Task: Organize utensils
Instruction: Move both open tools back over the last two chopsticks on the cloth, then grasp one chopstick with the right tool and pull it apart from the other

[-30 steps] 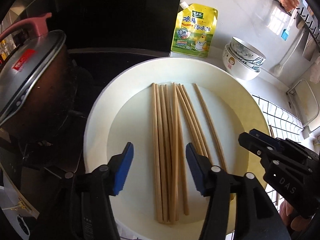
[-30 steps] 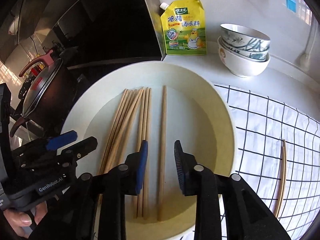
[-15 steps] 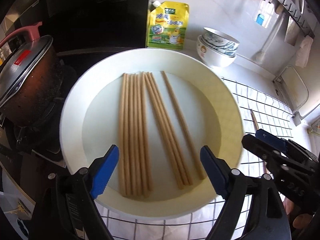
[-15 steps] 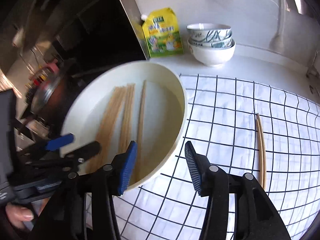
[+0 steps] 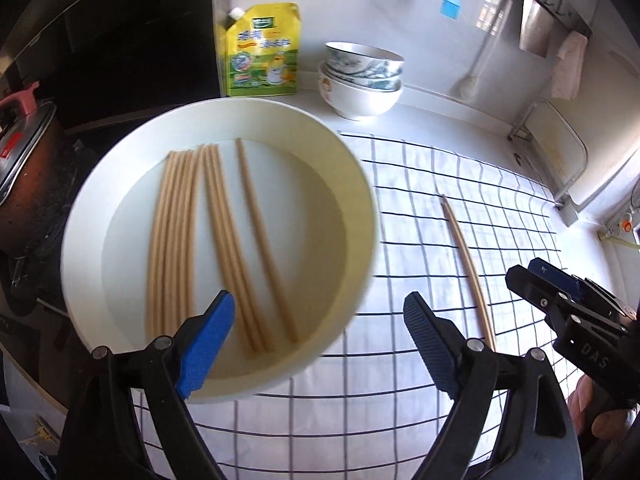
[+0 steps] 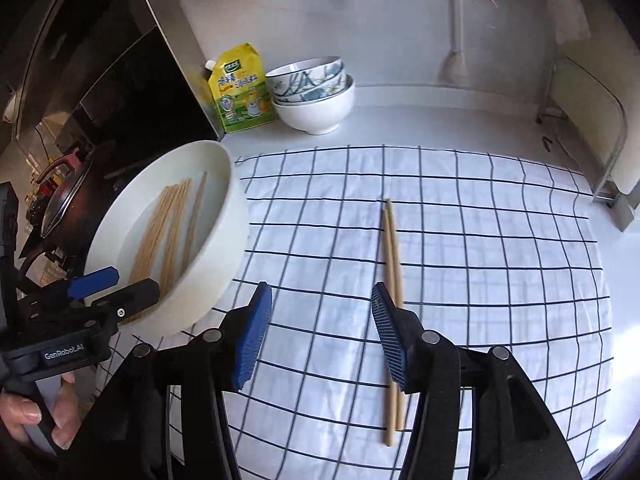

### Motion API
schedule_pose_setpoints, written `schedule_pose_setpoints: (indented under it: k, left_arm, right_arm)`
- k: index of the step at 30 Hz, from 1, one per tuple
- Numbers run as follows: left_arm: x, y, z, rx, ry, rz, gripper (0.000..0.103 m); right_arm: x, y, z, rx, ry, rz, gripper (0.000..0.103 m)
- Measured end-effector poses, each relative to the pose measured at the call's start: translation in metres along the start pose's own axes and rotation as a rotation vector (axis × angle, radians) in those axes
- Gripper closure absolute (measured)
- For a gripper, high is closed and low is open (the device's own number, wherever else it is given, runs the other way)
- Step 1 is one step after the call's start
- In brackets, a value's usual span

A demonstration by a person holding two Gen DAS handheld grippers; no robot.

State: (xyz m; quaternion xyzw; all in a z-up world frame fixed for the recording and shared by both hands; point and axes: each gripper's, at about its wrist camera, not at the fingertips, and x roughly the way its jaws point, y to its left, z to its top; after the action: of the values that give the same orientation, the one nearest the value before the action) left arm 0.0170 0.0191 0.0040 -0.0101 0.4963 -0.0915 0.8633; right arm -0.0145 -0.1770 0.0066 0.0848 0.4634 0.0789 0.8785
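Chopsticks were the job, and both tools had just swung off the plate toward the cloth. The right gripper, its jaws newly widened and empty, hovered above the pair of tan wooden chopsticks lying on the white black-gridded cloth. The left gripper gaped wide, empty too. Nine or so sticks remained in the round cream plate, so sorting looked barely begun.

Checked cloth lies open at frame right; white basin and stacked bowls block the left and upper left.
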Motion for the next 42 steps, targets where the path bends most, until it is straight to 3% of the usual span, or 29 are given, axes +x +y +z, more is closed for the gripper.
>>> schedule_pose_setpoints:
  k: [7, 16, 24, 35, 42]
  left_arm:
    - [0.007, -0.040, -0.001, 0.028, 0.003, -0.009, 0.018]
    - [0.029, -0.073, 0.001, 0.046, 0.016, 0.014, 0.018]
    - [0.034, -0.076, -0.015, 0.005, 0.041, 0.030, 0.017]
    - [0.039, -0.086, -0.026, 0.019, 0.071, 0.021, 0.017]
    - [0.041, -0.089, -0.028, 0.017, 0.081, 0.017, 0.017]
  right_arm:
    - [0.007, -0.045, -0.015, 0.036, 0.035, -0.059, 0.053]
    - [0.023, -0.072, -0.027, 0.042, 0.074, -0.054, 0.053]
    - [0.041, -0.070, -0.034, 0.015, 0.101, -0.026, 0.053]
    - [0.057, -0.070, -0.044, -0.055, 0.120, -0.097, 0.053]
    - [0.057, -0.065, -0.045, -0.095, 0.109, -0.088, 0.053]
